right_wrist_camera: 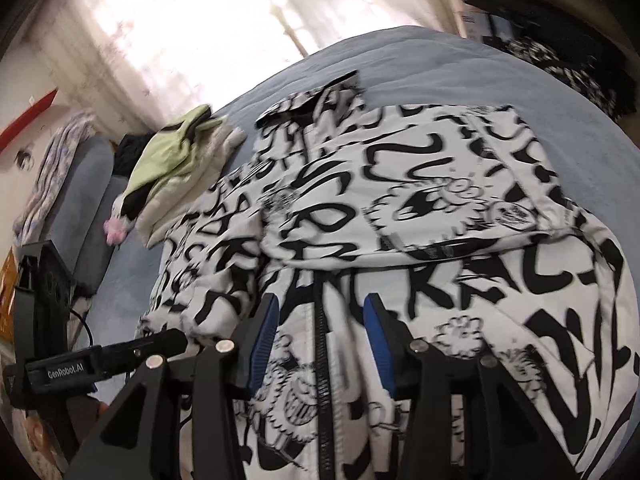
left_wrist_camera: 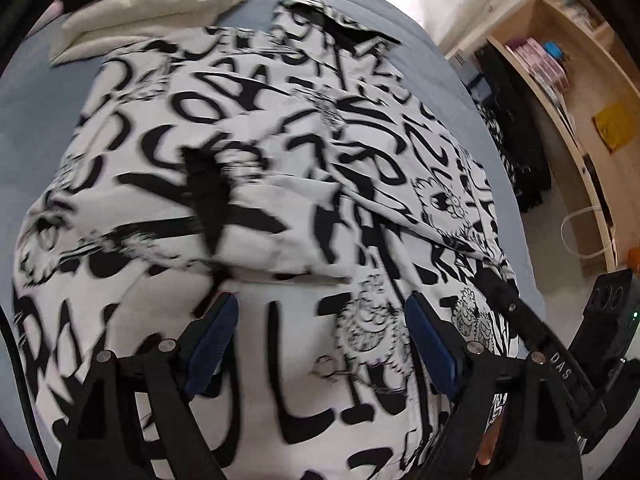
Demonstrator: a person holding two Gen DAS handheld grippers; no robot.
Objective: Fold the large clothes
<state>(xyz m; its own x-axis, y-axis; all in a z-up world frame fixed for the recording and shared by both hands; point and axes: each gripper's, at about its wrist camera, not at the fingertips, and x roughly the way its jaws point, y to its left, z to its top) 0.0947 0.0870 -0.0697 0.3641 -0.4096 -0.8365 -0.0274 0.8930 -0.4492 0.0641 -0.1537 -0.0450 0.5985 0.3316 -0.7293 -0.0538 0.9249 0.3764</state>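
Jacket: white padded jacket printed with black lettering and cartoon figures, spread over the blue bed, sleeves folded in across the body.
Left tongs: the left tongs stand with blue-padded fingers spread wide apart, nothing between them, over the near part of the jacket.
Right tongs: the right tongs are likewise parted, gripping nothing; the jacket's black zipper runs between the two blue pads.
Contact: whether either pair touches the fabric cannot be told from these views.
Folded sleeve: in the left wrist view one sleeve lies across the front, its edge just ahead of the left tongs.
Other sleeve: in the right wrist view a sleeve lies crosswise just beyond the right tongs.
Collar: the black-lined collar lies at the far end of the jacket.
Neighbouring garment: a folded pale green and cream garment sits on the bed beside the jacket's far left shoulder, touching or nearly so.
Room: a wooden shelf unit stands to the right of the bed, and a bright curtained window lies beyond it.
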